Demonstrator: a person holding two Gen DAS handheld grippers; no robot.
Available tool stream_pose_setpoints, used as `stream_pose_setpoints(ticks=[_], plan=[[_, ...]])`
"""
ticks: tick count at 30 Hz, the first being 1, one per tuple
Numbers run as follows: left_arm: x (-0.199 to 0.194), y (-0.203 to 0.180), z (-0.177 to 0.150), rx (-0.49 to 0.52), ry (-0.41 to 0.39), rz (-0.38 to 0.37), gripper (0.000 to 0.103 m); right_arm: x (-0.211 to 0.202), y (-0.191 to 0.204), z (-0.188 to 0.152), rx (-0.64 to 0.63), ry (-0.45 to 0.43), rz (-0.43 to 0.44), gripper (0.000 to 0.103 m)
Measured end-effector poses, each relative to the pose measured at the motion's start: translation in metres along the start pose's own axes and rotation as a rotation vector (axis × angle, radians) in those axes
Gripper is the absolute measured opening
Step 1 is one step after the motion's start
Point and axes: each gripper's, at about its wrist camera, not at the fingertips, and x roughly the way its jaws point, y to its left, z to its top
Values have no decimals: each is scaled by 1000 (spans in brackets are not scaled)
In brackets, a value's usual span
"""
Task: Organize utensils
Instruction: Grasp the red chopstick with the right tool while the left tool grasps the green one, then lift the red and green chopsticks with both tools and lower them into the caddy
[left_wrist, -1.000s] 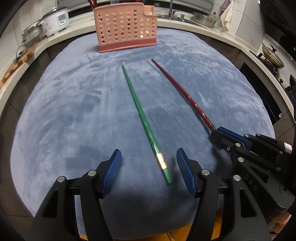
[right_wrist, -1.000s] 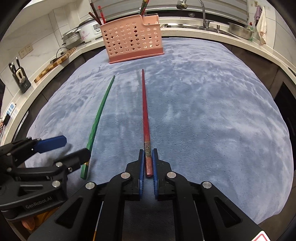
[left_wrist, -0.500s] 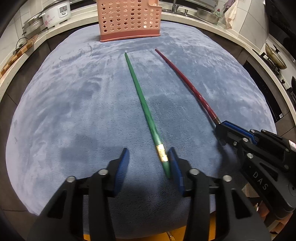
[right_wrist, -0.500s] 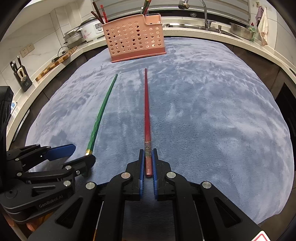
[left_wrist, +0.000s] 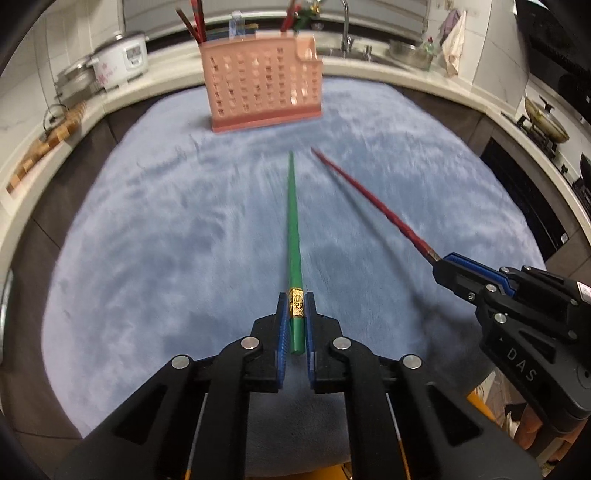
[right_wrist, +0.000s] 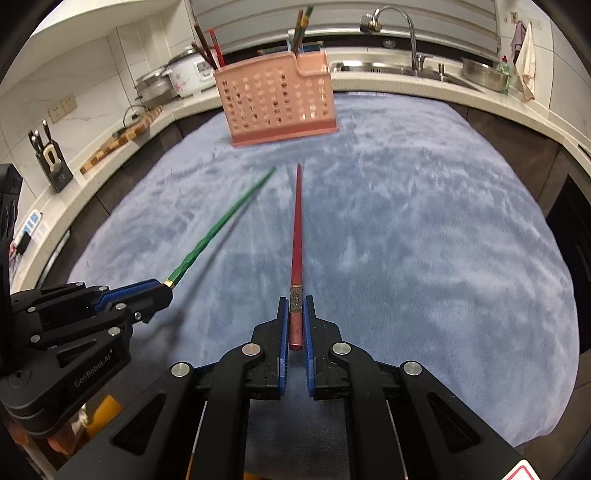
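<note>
At the table's near edge, the left gripper (left_wrist: 296, 314) pinches the green chopstick (left_wrist: 293, 225) by its thick end and the right gripper (right_wrist: 295, 314) pinches the red chopstick (right_wrist: 296, 229) likewise, tips aimed forward, suiting insertion into the pink perforated holder (right_wrist: 277, 99) near the far edge.

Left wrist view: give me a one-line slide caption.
Left tongs shut on the green chopstick, aimed at the pink utensil holder; right tongs grip the red chopstick.
</note>
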Motion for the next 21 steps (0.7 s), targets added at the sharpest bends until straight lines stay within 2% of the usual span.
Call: stream_pose_setpoints(ticks=[11, 21], plan=[[-33, 5, 51, 2, -136, 23, 7, -42, 6, 62, -21, -161, 13, 7], [-55, 8, 95, 2, -244, 34, 7, -58, 10, 108, -29, -258, 24, 7]])
